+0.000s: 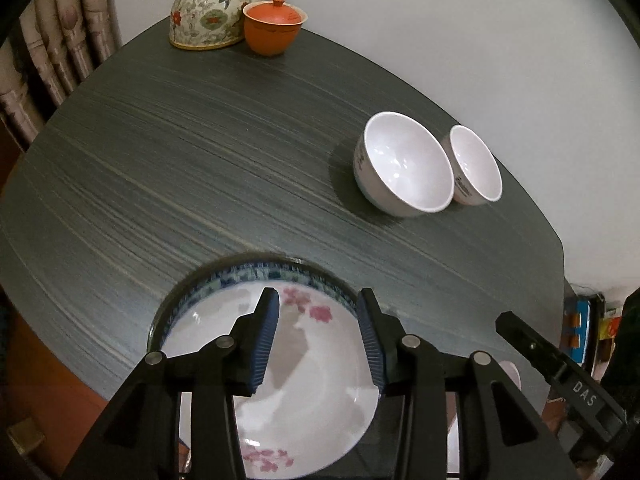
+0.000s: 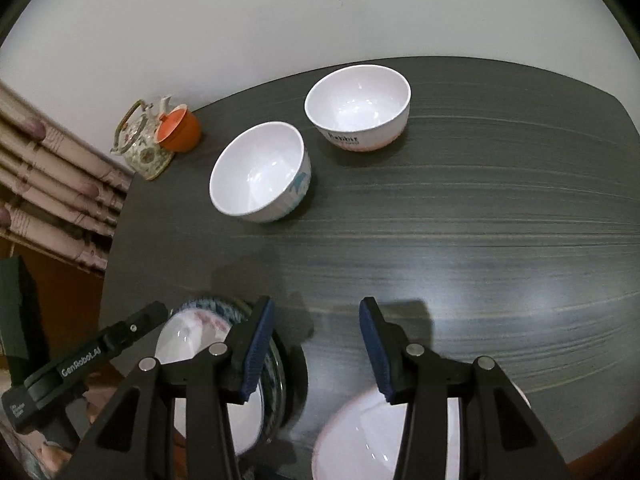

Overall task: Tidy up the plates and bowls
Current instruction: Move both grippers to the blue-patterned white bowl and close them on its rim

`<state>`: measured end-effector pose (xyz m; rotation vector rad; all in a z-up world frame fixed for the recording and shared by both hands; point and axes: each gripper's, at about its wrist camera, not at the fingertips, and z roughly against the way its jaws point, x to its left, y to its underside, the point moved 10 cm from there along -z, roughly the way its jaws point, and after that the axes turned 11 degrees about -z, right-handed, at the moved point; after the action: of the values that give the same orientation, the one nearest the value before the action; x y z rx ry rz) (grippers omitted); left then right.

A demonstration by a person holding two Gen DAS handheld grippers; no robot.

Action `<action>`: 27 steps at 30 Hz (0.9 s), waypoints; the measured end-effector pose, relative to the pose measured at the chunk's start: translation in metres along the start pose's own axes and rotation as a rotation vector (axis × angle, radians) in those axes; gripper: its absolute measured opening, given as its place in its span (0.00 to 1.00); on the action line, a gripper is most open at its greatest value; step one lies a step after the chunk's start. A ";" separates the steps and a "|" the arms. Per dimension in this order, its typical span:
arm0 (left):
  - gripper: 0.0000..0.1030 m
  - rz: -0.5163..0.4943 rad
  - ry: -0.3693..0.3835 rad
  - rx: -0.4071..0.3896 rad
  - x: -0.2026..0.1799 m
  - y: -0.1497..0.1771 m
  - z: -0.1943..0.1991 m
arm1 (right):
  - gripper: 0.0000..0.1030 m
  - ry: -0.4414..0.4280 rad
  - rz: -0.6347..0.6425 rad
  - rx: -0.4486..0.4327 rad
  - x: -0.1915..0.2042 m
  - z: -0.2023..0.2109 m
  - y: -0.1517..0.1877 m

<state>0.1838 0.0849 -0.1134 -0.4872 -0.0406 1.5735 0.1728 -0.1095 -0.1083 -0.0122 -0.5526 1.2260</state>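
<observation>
The main risk is a clumsy closing on the white plate with pink blossoms and a blue patterned rim [image 1: 304, 368]. It is glazed and shallow, and it seems to rest on another dish of the same pattern at the near edge of the dark grey streaked desk [image 1: 200, 152]. If the left gripper [image 1: 318, 336] shuts while its pads are only over the plate's face, not astride the rim, they would likely slide off the glaze, or nudge the plate toward the desk's near edge. A second hazard, as I judge it, is crowding: the right gripper [image 2: 316, 344] hangs just beside the left one, and the two tools could knock together over the dishes.

The left jaws stand wide apart and hold nothing; the blossom plate lies directly below and between them, its far rim just beyond the fingertips. Whether the pads touch it I cannot tell. The right jaws are also wide and empty; a plain white bowl with a faint pink edge [image 2: 372, 432] sits under them at the near edge, with the blossom plate to their left.

Further off, two white bowls, one with a blue print [image 2: 260, 172] and one with dark lettering [image 2: 358, 106], stand just beside each other toward the far right of the desk.
</observation>
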 end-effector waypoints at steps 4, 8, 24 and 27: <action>0.36 0.005 0.008 -0.002 0.002 -0.020 -0.006 | 0.44 -0.010 -0.025 0.008 0.009 -0.014 -0.015; 0.36 0.013 0.028 -0.007 0.000 -0.044 -0.014 | 0.44 -0.018 -0.047 0.004 0.019 -0.027 -0.033; 0.36 0.038 0.115 0.011 -0.018 -0.107 -0.065 | 0.44 0.029 -0.106 0.025 0.026 -0.087 -0.079; 0.36 0.036 0.103 0.037 -0.018 -0.108 -0.080 | 0.44 0.043 -0.097 0.029 0.025 -0.096 -0.079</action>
<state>0.3116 0.0540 -0.1461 -0.5419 0.0764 1.5792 0.2873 -0.0880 -0.1581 0.0130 -0.4927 1.1366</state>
